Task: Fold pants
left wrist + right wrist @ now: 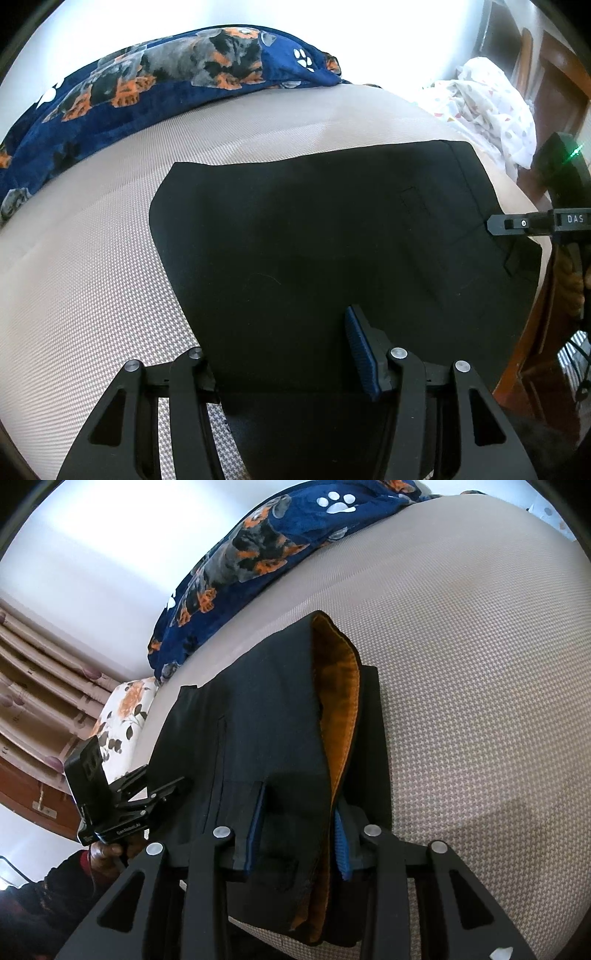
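Note:
Black pants lie flat on a beige mattress. My left gripper straddles their near edge. Its right blue pad stands bare above the cloth and its left finger is hidden under the fabric, so the jaws are open. In the right wrist view the pants show an orange lining at the waist. My right gripper is shut on that bunched waist, cloth filling the gap between its blue pads. Each gripper shows in the other's view: the right gripper at the waistband, the left gripper at the pants' side edge.
A blue dog-print blanket lies along the far side of the mattress. A crumpled white sheet sits at the far right by a wooden bed frame. A floral pillow and curtains are at the left. A person's hand holds the left gripper.

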Motion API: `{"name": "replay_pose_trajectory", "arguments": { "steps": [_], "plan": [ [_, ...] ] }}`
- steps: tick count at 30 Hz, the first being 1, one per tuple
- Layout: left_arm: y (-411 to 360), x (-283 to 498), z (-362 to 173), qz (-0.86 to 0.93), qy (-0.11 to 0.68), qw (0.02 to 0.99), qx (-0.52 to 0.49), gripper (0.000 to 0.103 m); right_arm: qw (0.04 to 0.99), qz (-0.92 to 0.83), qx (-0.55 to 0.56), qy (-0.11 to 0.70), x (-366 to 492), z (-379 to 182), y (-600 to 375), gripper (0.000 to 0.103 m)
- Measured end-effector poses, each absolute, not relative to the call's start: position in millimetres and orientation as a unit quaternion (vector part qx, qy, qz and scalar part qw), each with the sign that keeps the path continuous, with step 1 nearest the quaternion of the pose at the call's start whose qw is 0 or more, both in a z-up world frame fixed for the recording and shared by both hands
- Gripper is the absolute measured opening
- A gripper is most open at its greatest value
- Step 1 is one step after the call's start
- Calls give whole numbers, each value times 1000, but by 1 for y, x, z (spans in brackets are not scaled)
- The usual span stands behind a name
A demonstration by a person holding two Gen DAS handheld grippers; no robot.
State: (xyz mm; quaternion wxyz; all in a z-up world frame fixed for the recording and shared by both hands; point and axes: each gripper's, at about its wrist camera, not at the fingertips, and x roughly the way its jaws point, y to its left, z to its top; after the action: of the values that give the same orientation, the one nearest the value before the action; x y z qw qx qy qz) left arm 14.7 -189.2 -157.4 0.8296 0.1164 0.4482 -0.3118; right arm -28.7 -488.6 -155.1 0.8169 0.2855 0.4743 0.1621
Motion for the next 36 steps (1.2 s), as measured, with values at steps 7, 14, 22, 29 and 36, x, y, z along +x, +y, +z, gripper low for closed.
{"name": "replay_pose_trajectory", "arguments": {
  "steps": [7, 14, 22, 29, 36],
  "plan": [
    [-180, 20, -155, -323, 453, 826, 87, 27, 811, 176, 309, 465, -29, -153, -489, 19],
    [-174, 18, -151, -326, 448, 829, 74, 14, 800, 186, 343, 455, -28, -150, -486, 13],
    [-149, 25, -133, -313, 436, 842, 46, 11, 797, 227, 363, 426, -17, -113, -456, 12],
    [-80, 75, -88, -262, 412, 873, -10, 11, 796, 277, 362, 398, 43, -76, -407, 11],
    [-11, 150, -50, -192, 369, 909, 10, 11, 781, 320, 384, 375, 140, -67, -346, 11]
  ]
}}
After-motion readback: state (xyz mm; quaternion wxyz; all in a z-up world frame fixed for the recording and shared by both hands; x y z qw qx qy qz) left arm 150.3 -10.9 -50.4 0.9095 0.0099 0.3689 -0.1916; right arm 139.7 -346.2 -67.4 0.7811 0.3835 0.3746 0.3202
